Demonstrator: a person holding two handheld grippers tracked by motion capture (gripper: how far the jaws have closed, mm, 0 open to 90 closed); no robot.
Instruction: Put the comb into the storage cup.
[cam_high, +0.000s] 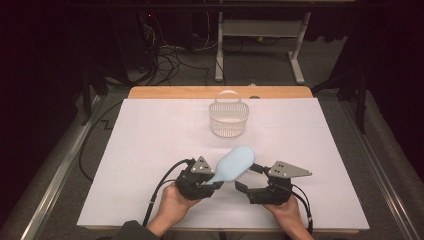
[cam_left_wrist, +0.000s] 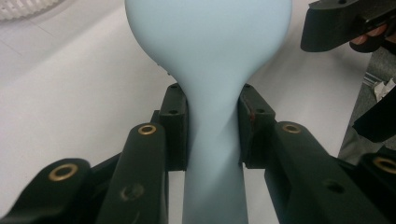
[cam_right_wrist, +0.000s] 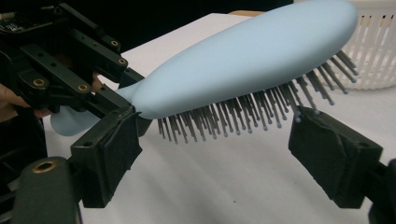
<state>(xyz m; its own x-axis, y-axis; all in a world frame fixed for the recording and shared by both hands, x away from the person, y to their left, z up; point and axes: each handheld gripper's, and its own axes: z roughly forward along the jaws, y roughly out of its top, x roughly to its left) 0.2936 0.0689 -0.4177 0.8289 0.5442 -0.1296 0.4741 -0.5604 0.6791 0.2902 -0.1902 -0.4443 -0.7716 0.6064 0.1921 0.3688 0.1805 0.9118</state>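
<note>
High view: left gripper (cam_high: 212, 184) fingers pinch hairbrush (cam_high: 234, 163) handle, lifted; right gripper (cam_high: 250, 179) fingers spread beneath bristles; far basket (cam_high: 229, 119) empty, placing left.

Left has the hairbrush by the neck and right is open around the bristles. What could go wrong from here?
1. The left gripper pinches only the narrow neck of the hairbrush; the heavy head could swivel or sag.
2. The right gripper stands open under the bristles; closing there may bend them or slip rather than hold.
3. The basket is light; a clumsy drop could tip it.
</note>
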